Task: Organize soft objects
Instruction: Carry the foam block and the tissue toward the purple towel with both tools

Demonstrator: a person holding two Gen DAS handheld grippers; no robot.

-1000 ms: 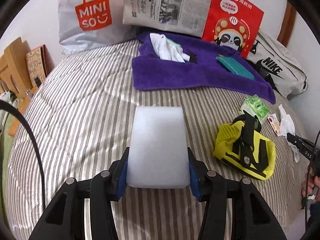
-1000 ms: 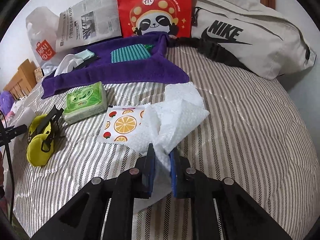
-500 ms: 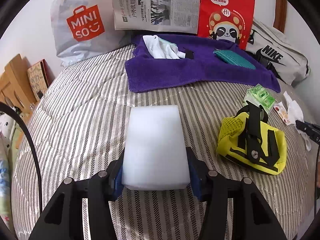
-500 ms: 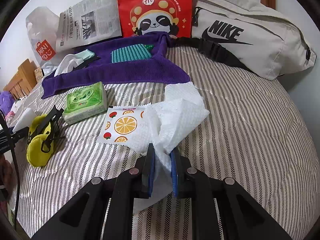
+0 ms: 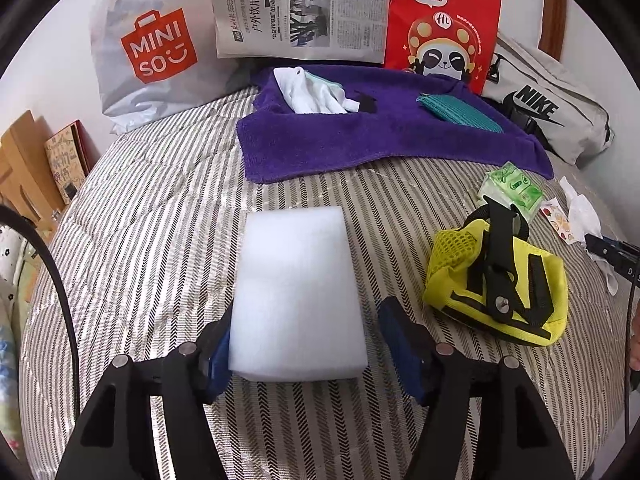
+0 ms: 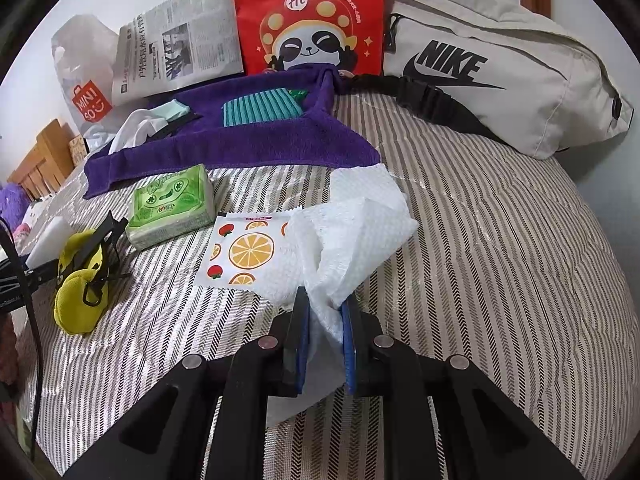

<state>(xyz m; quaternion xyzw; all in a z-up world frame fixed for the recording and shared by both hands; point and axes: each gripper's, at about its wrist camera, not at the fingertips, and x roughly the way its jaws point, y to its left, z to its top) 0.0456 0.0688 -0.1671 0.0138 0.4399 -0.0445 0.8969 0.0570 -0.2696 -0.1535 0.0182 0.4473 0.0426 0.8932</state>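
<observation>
The left gripper (image 5: 304, 344) points down at a bed, its jaws opening around a white foam block (image 5: 298, 292) that lies flat on the striped bedspread (image 5: 160, 240); the left blue pad sits against the block's near corner, while the right pad stands clear of it with a visible gap, so the block is released rather than grasped. Just to the right of the block rests a yellow pouch (image 5: 500, 284) with black straps, and beyond that a green tissue pack (image 5: 514, 190). Farther back a purple towel (image 5: 360, 140) is spread out, carrying a white cloth (image 5: 312, 92) on its left part and a teal ribbed cloth (image 5: 460, 114) on its right part. The right gripper (image 6: 326, 340) is clenched on a crumpled white paper towel (image 6: 356, 236), whose lower end is pinched between the blue pads and whose upper part fans out above them. Touching the paper towel's left side lies a flat packet printed with orange slices (image 6: 244, 252). Against the wall behind the towel stand a grey MINISO bag (image 5: 152, 48), a newspaper (image 5: 300, 8) and a red panda bag (image 6: 308, 16), with a beige NIKE bag (image 6: 500, 68) lying at the right.
</observation>
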